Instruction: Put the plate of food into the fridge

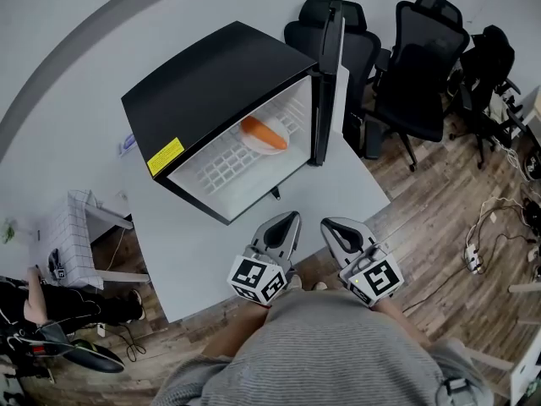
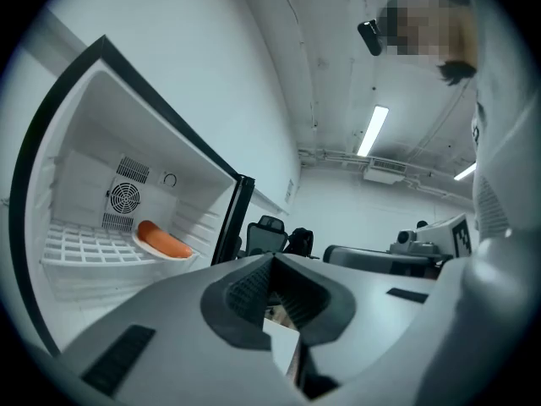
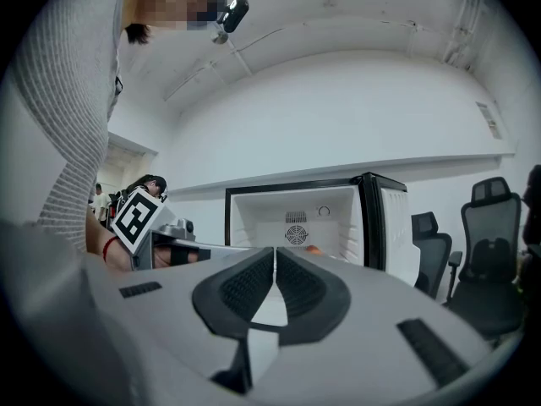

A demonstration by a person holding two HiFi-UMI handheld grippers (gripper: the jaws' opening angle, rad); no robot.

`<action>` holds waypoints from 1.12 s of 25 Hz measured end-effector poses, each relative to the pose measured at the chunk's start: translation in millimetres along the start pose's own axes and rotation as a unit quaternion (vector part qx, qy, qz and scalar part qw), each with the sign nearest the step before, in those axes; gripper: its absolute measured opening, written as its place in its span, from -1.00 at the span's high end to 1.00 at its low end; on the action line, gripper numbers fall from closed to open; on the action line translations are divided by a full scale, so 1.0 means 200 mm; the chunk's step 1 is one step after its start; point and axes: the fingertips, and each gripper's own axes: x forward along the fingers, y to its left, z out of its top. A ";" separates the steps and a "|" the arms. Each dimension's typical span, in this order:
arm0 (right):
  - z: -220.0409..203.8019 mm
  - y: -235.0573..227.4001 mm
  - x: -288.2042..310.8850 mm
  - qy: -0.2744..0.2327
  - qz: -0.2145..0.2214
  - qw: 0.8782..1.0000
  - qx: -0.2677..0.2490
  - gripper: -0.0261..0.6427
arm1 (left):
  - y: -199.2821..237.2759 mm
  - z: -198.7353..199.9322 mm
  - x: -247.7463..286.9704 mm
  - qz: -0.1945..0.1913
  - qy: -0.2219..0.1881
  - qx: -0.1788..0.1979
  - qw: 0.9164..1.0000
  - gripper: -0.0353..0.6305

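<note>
**Item 1: fridge** [image 1: 215, 91]. A small unit with a black case and a white interior, standing on the pale table [image 1: 194, 260]. Its door [image 1: 330, 74] is swung wide open at the right of the head view, and the opening faces the person.

**Item 2: plate of food** [image 1: 265, 134]. A white plate carrying an orange piece of food. We find it inside the fridge on the white wire shelf [image 1: 221, 166], toward the back right of the compartment. In the left gripper view it sits below and to the right of the round fan grille [image 2: 124, 198] on the rear wall.

**Item 3: left gripper** [image 1: 290, 220]. Held over the near edge of the table and pointed toward the fridge opening, well apart from the plate. Its jaws are closed together and hold nothing.

**Item 4: right gripper** [image 1: 331, 227]. Just beside the left one and aimed at the open fridge. We read its pads as pressed together and empty.

**Item 5: surroundings.**
- Black office chairs [image 1: 418, 57] stand behind the fridge on the wood floor [image 1: 439, 218].
- A white mesh rack [image 1: 72, 235] stands at the table's left.
- Cables [image 1: 486, 227] lie on the floor at the right.
- The person's grey knit top [image 1: 338, 345] fills the bottom of the head view.
</note>
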 end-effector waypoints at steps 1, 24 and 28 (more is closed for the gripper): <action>0.00 0.00 -0.01 -0.001 0.000 1.000 0.000 0.88 | -0.02 0.00 -0.01 0.001 0.001 0.008 1.000 0.86; -0.03 0.05 -0.04 0.006 0.003 1.000 0.012 0.88 | -0.12 -0.10 -0.09 0.010 0.030 0.018 0.999 0.86; -0.02 0.07 -0.02 0.007 0.008 1.000 0.011 0.88 | -0.10 -0.08 -0.10 0.012 0.028 0.020 0.999 0.86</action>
